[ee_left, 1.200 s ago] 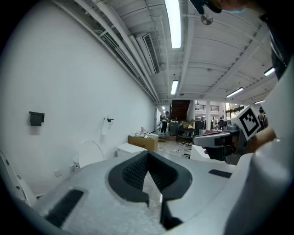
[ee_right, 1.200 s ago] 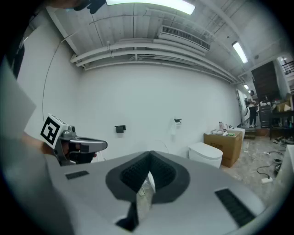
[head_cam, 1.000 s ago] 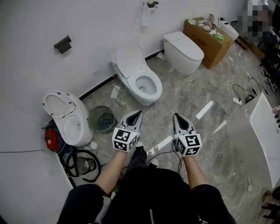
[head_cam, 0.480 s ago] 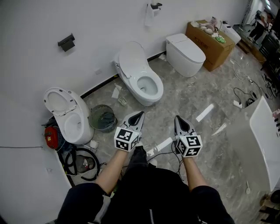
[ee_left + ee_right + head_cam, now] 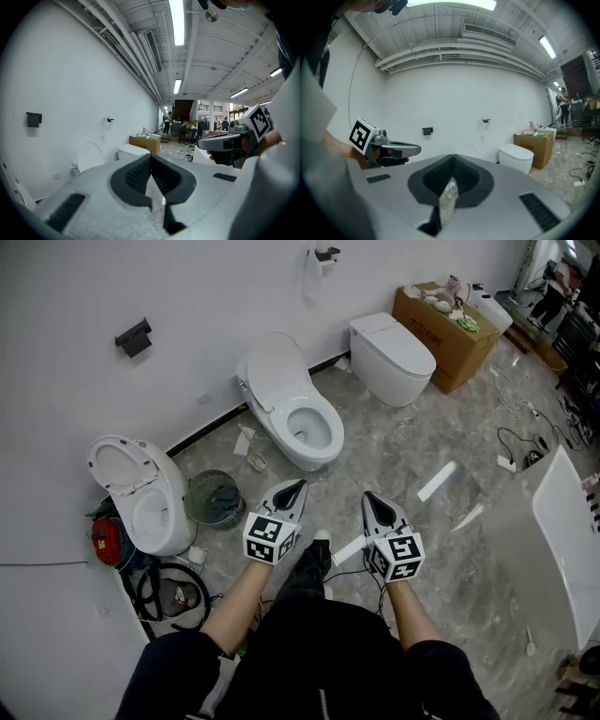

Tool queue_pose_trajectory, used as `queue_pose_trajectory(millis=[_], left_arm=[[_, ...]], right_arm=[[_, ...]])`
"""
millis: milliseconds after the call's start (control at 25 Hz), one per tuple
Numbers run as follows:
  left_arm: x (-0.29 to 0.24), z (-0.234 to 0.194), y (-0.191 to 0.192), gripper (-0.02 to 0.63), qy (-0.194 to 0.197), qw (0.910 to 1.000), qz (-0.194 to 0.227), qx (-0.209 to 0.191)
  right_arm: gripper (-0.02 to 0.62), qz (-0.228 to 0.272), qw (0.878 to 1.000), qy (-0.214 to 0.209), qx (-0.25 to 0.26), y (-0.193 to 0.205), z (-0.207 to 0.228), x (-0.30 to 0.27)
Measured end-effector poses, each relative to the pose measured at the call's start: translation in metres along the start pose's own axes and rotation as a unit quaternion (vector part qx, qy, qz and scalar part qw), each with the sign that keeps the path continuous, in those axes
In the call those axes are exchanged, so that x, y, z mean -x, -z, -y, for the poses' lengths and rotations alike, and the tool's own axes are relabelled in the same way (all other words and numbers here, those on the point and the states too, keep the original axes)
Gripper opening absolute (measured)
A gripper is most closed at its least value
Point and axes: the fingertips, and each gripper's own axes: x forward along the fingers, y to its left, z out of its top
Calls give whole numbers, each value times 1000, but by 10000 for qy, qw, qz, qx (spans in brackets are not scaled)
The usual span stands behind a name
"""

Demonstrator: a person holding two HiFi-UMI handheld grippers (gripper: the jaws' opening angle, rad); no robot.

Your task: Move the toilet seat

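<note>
The left gripper (image 5: 295, 487) and the right gripper (image 5: 371, 500) hang side by side over the grey floor (image 5: 422, 442), each with its jaws pressed together on nothing. The toilet seat (image 5: 275, 371) stands raised against the wall (on the middle toilet (image 5: 309, 432)), well apart from both grippers, at the floor's far edge

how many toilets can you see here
3: left toilet, lid up, by the wire basket; middle toilet, lid up, against the wall; closed toilet beside the cardboard box.
</note>
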Motion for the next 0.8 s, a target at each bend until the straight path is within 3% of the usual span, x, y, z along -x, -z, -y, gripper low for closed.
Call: queue_pose_trajectory(millis=[400,800], left_arm=[[-86,-26,-3,6,119,9998,-62,113],[-185,-91,-15,6,31,9995,-209,220]], right_arm=[[3,-146,9999,10,-7,-1,56,-56],[3,-214,9995,-213,14,-26,121,-164]])
